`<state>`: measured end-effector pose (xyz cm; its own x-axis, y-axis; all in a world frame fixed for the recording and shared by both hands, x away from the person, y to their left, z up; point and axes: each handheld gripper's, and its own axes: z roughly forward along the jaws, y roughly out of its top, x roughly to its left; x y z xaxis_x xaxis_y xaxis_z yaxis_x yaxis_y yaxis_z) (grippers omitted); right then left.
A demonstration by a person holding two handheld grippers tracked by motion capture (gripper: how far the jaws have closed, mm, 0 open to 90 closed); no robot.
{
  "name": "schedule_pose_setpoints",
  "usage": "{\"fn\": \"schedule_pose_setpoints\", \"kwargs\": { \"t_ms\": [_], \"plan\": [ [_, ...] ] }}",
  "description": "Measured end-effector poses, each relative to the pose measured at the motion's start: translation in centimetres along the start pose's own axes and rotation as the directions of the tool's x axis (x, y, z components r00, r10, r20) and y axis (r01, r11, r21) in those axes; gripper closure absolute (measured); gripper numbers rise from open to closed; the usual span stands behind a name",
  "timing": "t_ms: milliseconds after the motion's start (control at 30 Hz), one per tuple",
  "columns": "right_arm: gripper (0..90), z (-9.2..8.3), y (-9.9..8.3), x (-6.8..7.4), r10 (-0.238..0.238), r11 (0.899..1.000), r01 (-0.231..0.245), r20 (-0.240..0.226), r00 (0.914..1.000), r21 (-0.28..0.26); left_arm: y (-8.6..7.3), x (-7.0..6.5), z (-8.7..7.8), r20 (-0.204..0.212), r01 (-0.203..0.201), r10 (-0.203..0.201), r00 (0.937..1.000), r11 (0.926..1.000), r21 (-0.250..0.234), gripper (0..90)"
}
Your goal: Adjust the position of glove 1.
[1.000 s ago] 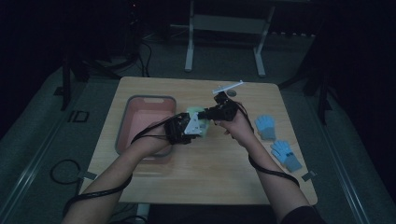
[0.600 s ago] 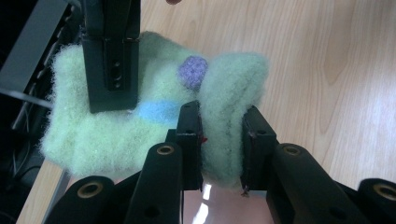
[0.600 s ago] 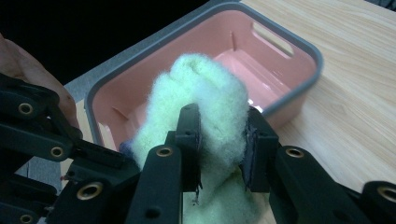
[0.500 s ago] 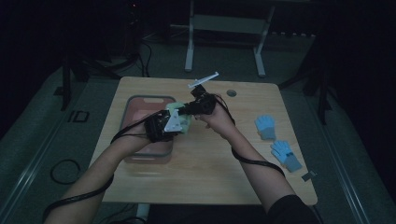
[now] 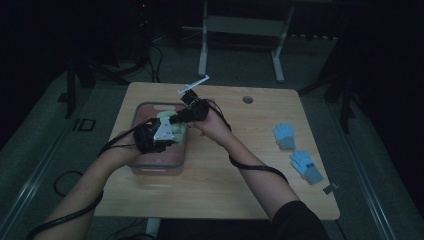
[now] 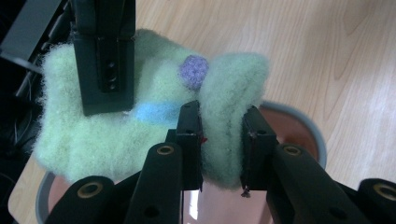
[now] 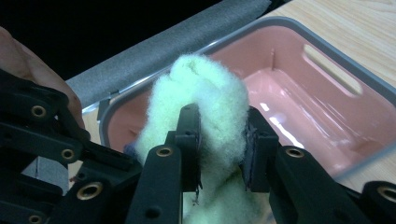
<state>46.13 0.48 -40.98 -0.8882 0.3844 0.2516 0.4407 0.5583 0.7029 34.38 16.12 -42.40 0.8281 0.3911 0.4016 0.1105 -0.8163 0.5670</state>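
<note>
We hold a fuzzy pale green glove between both grippers, just above the pink tub that sits near the left edge of the table. In the high view the glove shows as a light patch over the far half of the tub, between our two hands.

Our left gripper has its jaws clamped on a thick fold of the glove; the fleece bulges out above and below the pads. The left gripper view also shows a small purple knitted dot and a blue stripe on the glove, with the tub's grey rim and pink floor showing just beneath it and the table's wood beyond.

Our right gripper is likewise closed on the glove, its pads pressed into the fleece from either side. In the right gripper view the tub lies directly behind the glove, its inside shiny. In the left gripper view, that right gripper comes down from the top and bites the glove's other end.

Two blue gloves lie near the right edge of the table, well apart from the tub. A small round hole sits near the far edge.
</note>
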Motion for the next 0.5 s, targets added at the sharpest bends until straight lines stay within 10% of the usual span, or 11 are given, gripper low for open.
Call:
{"fn": "schedule_pose_setpoints", "kwargs": {
  "t_ms": [500],
  "plan": [
    [72.0,5.6,-1.2,-1.2,0.054,0.997,-0.054,0.005,0.9985,0.05,-4.7,0.3,3.2,0.061,-0.004,0.002,0.9981,0.9995,0.031,73.6]
  ]
}}
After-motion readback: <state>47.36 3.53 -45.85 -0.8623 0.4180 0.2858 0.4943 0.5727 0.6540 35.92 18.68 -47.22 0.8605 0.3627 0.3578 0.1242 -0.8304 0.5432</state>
